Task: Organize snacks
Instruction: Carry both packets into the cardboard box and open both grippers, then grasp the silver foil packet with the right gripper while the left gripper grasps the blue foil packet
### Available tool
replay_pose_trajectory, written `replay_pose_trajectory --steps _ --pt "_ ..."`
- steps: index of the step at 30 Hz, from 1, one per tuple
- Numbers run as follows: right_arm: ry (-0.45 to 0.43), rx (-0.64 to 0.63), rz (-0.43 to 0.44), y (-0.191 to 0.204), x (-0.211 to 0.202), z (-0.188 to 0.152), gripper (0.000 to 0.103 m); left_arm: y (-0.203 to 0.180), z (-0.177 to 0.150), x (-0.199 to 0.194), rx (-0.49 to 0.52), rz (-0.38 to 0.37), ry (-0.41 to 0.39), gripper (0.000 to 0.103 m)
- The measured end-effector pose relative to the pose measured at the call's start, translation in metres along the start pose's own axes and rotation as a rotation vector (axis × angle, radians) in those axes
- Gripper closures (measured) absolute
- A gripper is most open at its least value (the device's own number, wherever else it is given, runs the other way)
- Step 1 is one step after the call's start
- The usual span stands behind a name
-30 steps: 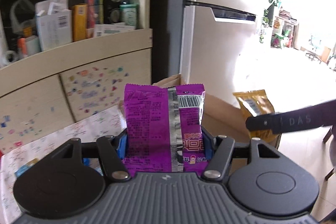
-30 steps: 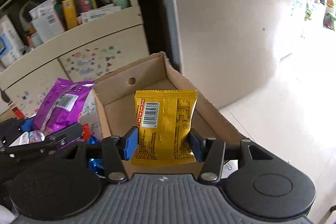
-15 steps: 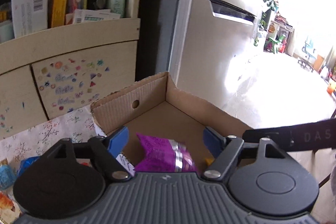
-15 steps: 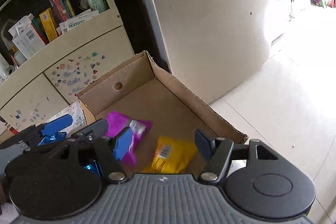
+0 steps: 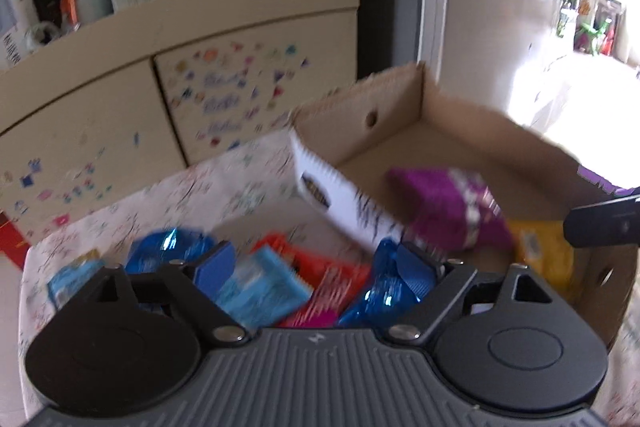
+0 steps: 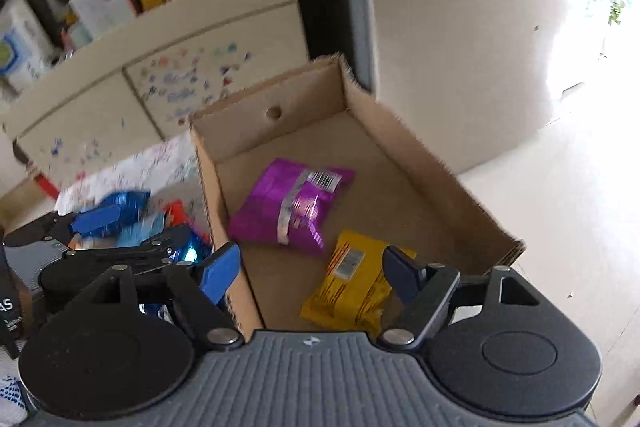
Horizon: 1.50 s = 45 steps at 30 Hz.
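Lying loose in the cardboard box [image 6: 404, 163], the purple packet [image 6: 294, 205] and yellow packet [image 6: 352, 287] are sorted — both the left gripper [image 5: 316, 269] and right gripper [image 6: 310, 273] have just been opening, empty, freed for the snack pile [image 5: 280, 287].

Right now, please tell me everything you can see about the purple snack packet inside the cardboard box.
The purple snack packet is a shiny foil pouch with a silver seam strip and a white barcode label facing up. It looks puffy and slightly crumpled. It lies flat, at a slant, on the floor of the open cardboard box, just beyond the yellow packet. No gripper touches it.
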State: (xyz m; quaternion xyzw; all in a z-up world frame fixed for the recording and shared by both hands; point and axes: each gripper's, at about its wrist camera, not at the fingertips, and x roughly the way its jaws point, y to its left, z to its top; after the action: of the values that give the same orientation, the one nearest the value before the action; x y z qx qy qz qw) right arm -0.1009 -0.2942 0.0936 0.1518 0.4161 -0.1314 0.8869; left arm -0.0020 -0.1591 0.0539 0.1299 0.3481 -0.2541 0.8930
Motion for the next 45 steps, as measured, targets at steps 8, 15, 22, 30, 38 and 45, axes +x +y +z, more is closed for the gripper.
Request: replay_pose_trajectory --steps 8,15,22,30,38,45 --pt "0.08 -0.141 -0.043 0.022 0.018 -0.022 0.015 0.014 -0.031 -0.017 -0.016 0.051 0.053 0.014" --pt "0.089 -0.216 -0.076 0.036 0.019 -0.039 0.013 0.022 -0.063 -0.039 -0.033 0.089 0.103 0.014" --pt "0.009 -0.301 -0.144 0.052 0.001 -0.063 0.01 0.015 -0.096 -0.062 0.012 0.108 0.125 0.014" --pt "-0.067 -0.093 -0.106 0.036 -0.034 -0.083 0.009 0.025 -0.116 -0.088 -0.043 0.099 0.132 0.011" --pt "0.017 -0.017 -0.033 0.037 -0.028 -0.109 0.012 0.041 -0.117 -0.109 -0.144 0.102 0.075 0.011" --pt "0.088 -0.005 -0.025 0.044 -0.013 -0.121 0.019 0.036 -0.111 -0.111 -0.166 0.016 0.022 0.011"
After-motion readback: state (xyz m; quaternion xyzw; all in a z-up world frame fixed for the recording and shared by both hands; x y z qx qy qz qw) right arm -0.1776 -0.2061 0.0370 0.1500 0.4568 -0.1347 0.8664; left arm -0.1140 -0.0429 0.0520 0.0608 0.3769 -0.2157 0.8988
